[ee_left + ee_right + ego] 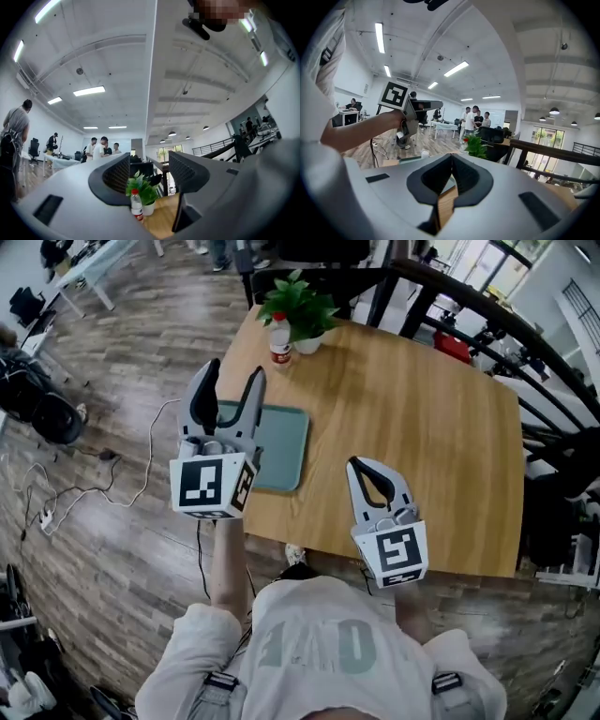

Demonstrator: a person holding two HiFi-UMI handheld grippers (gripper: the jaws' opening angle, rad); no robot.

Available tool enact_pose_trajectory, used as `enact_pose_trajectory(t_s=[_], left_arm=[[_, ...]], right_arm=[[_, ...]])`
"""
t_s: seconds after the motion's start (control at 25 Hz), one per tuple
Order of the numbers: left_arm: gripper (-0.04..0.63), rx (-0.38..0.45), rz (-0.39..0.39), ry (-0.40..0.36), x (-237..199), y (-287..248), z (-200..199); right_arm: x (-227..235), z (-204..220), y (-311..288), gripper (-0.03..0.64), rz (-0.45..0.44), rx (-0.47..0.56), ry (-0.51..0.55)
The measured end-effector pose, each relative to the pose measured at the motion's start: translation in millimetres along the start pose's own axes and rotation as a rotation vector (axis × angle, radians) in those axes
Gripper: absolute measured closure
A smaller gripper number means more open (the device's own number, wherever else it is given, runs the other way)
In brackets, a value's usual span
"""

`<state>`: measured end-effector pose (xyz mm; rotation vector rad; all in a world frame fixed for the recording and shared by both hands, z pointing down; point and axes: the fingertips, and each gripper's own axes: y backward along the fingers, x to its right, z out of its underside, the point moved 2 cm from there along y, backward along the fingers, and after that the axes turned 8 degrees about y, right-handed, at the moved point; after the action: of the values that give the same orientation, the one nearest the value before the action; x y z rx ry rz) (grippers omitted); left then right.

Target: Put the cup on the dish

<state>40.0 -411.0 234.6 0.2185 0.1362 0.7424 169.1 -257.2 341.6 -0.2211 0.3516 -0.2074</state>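
**Item 1, left claw** (234,371): raised above the desk (422,427), over the left part of the green dish (286,442). Released, its 2 jaws stand wide apart with nothing between them.

**Item 2, right claw** (356,465): near the front desk edge, right of the dish. Clenched tip to tip on nothing.

**Item 3, cup** (424,153): small and pale, shown only in the right gripper view, at the far edge of the dish. Whether it stands on the dish or just beside it cannot be told. The left claw hides it in the head view.

**Item 4, bystanders:** potted plant (300,306) and red-capped bottle (279,341), at the far corner of the desk.

**Progress:** neither claw holds the cup. Judged placed or nearly so. What is left is to confirm its seat on the dish and take the left claw away.
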Motion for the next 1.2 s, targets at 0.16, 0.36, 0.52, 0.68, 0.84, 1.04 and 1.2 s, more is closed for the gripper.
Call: enact_pose_trajectory(t_s=[0.16, 0.36, 0.52, 0.68, 0.84, 1.04, 1.2], left_arm=[[0.364, 0.092, 0.116, -0.012, 81, 2, -45], [0.442, 0.131, 0.212, 0.008, 171, 24, -71], [0.494, 0.143, 0.301, 0.097, 229, 40, -67], [0.538, 0.072, 0.381, 0.136, 275, 57, -41], [0.584, 0.004, 0.440, 0.115, 310, 71, -24], [0.586, -0.029, 0.484, 0.044, 339, 79, -12], [0.586, -0.038, 0.479, 0.022, 343, 80, -10]], right_arm=[[30, -13, 58, 0.597, 0.136, 0.052, -0.011], [60, -22, 137, 0.597, 0.283, 0.105, -0.027], [82, -17, 183, 0.597, 0.389, 0.128, -0.037], [100, -3, 221, 0.597, 0.470, 0.108, -0.050], [114, 8, 253, 0.597, 0.557, 0.106, -0.079], [119, 22, 274, 0.597, 0.613, 0.115, -0.116], [120, 30, 279, 0.598, 0.638, 0.088, -0.122]])
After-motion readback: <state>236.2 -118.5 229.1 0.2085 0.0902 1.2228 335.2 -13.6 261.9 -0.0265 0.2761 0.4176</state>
